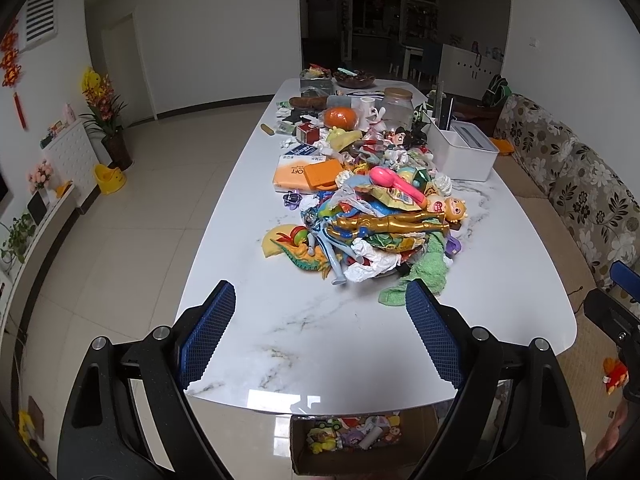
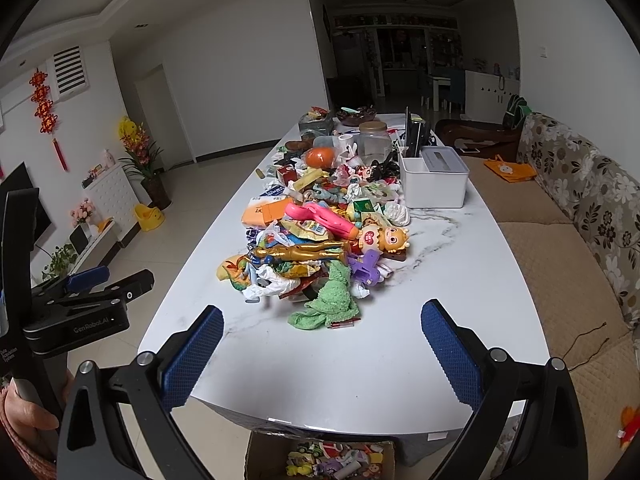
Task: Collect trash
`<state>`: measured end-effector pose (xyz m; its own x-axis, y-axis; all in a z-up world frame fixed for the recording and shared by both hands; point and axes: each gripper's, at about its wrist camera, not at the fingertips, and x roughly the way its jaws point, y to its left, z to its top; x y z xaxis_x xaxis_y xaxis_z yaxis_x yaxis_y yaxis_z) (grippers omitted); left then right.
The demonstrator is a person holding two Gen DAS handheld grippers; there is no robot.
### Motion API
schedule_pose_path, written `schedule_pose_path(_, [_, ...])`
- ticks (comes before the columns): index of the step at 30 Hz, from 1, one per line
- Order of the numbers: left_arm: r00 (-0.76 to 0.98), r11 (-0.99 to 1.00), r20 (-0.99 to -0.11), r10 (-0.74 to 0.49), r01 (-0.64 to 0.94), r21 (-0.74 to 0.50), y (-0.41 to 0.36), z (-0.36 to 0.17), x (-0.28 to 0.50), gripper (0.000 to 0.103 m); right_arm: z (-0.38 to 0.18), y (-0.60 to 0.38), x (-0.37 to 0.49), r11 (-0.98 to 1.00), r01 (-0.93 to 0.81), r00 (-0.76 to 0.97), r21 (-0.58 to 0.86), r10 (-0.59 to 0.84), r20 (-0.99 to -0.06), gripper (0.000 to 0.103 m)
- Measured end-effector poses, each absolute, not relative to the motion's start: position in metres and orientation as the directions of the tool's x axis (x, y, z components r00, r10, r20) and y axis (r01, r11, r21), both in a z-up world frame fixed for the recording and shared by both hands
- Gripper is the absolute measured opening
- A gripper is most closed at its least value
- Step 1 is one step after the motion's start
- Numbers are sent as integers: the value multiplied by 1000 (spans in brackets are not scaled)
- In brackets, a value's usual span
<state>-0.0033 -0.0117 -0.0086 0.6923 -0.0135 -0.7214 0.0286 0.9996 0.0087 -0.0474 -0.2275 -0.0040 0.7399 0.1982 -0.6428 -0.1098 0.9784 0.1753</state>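
Observation:
A heap of toys, wrappers and crumpled paper lies along a white marble table (image 1: 320,340) (image 2: 460,280). Nearest are crumpled white paper (image 1: 370,264) (image 2: 268,282), a green cloth (image 1: 430,270) (image 2: 332,300), a gold figure (image 1: 392,224) (image 2: 300,252) and a pink toy (image 1: 396,186) (image 2: 324,218). My left gripper (image 1: 320,338) is open and empty over the table's near end, short of the heap. My right gripper (image 2: 320,354) is open and empty there too. The left gripper also shows in the right wrist view (image 2: 90,276).
A cardboard box (image 1: 360,440) (image 2: 320,460) with small toys stands on the floor below the table's near edge. A white bin (image 1: 464,146) (image 2: 434,176) stands on the table's right side. A floral sofa (image 1: 580,184) (image 2: 580,216) runs along the right.

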Motion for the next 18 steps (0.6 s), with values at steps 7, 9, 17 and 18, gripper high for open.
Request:
schedule_pose_path(7, [691, 999, -723, -15, 34, 12, -13, -10, -5, 85, -3, -229, -48, 978, -110, 740, 176, 199, -642, 98])
schedule_pose_path(9, [691, 999, -722, -15, 36, 14, -14, -10, -5, 85, -1, -230, -49, 978, -110, 741, 176, 199, -641, 98])
schedule_pose_path(17, [690, 999, -723, -19, 41, 13, -16, -10, -5, 85, -1, -233, -51, 978, -105, 743, 178, 197, -640, 98])
schedule_pose_path(18, [689, 999, -724, -17, 40, 14, -16, -10, -4, 85, -1, -234, -52, 979, -104, 742, 177, 195, -641, 98])
